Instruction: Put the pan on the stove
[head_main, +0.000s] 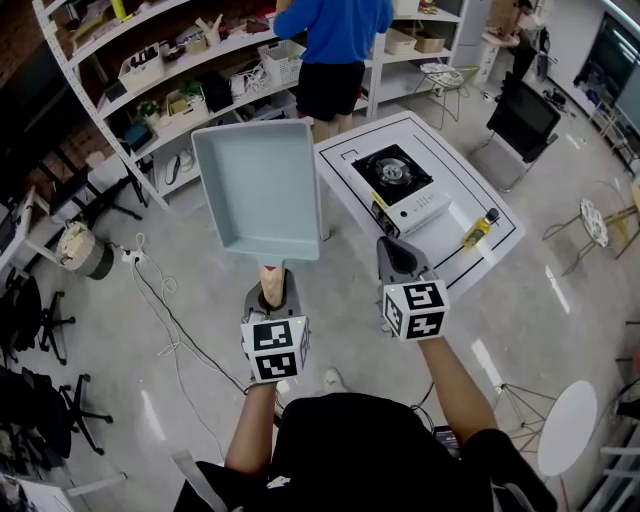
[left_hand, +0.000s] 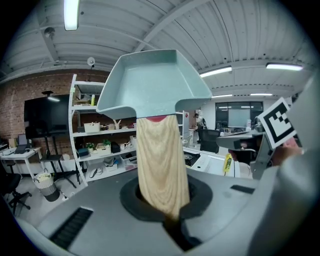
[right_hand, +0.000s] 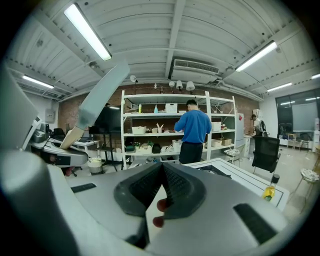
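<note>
A pale blue square pan (head_main: 258, 185) with a wooden handle (head_main: 271, 276) hangs in the air over the floor, left of the table. My left gripper (head_main: 272, 298) is shut on that handle (left_hand: 161, 165), and the pan (left_hand: 152, 82) fills the upper part of the left gripper view. The portable gas stove (head_main: 400, 183) stands on the white table (head_main: 500, 215), ahead and to the right of the pan. My right gripper (head_main: 398, 262) is shut and holds nothing; in the right gripper view its jaws (right_hand: 162, 169) meet at the tips, with the stove (right_hand: 214, 172) beyond.
A yellow bottle (head_main: 480, 228) stands on the table right of the stove. A person in a blue top (head_main: 335, 40) stands at the white shelves (head_main: 190, 90) behind the table. A black chair (head_main: 525, 120) is at the far right, and cables (head_main: 160, 300) lie on the floor at left.
</note>
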